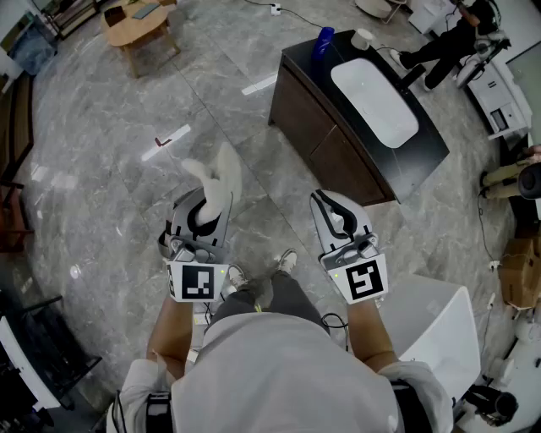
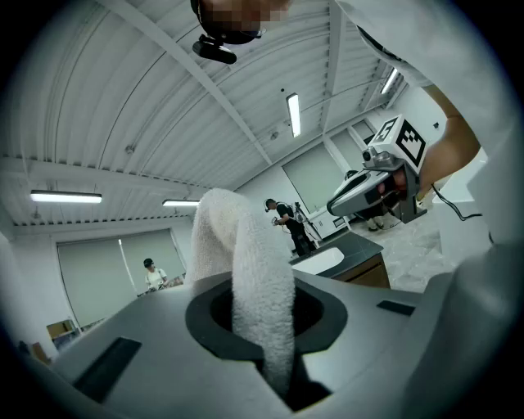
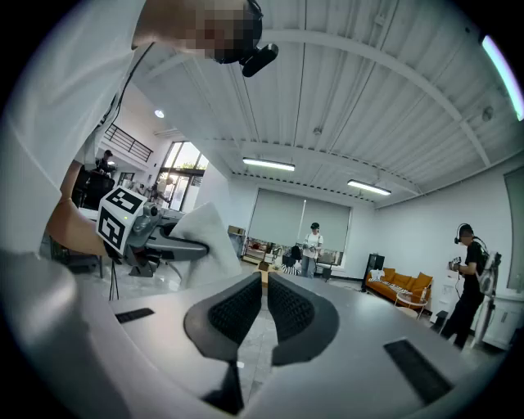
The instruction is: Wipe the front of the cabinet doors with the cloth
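Observation:
The white cloth sticks up from my left gripper, whose jaws are shut on it. In the left gripper view the cloth folds over between the jaws of the left gripper. My right gripper is held beside it, shut and holding nothing. In the right gripper view the right gripper shows its ribbed pads almost touching. The cabinet stands ahead to the right, with a dark top, a white basin and brown doors. Both grippers are well short of the doors.
A blue bottle and a white cup stand on the cabinet's far end. A low wooden table is at the far left. A white panel lies at my right side. A person stands beyond the cabinet.

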The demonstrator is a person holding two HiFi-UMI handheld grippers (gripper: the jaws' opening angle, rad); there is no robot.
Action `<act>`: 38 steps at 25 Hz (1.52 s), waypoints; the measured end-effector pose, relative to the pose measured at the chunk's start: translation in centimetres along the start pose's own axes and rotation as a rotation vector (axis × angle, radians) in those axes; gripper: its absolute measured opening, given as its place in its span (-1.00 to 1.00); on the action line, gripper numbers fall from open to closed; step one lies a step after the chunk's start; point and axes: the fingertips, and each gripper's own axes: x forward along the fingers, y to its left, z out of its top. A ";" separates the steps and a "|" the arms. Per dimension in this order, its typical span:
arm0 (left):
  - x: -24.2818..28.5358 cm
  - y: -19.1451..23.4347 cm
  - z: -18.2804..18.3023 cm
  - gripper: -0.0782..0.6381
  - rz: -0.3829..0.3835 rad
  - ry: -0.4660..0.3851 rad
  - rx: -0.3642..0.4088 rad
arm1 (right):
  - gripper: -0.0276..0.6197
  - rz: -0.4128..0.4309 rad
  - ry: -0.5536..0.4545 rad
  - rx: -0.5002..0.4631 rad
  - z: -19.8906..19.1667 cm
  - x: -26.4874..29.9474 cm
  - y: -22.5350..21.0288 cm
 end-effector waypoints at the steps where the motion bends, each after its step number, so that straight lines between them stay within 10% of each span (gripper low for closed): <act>1: -0.5 0.3 0.1 -0.62 0.002 -0.009 0.011 | -0.76 -0.003 -0.001 -0.004 0.2 0.0 0.7; 12: -2.5 -1.3 3.3 -0.62 0.047 -0.018 0.046 | -0.75 -0.042 -0.039 -0.034 1.8 -4.1 0.2; 22: 0.3 -6.7 5.2 -0.62 0.074 0.041 0.154 | -0.75 0.050 0.074 -0.226 -4.7 -6.7 -3.6; 38: 18.5 4.9 -7.5 -0.62 -0.044 0.038 0.006 | -0.75 0.092 0.296 -0.190 -11.9 12.5 -8.6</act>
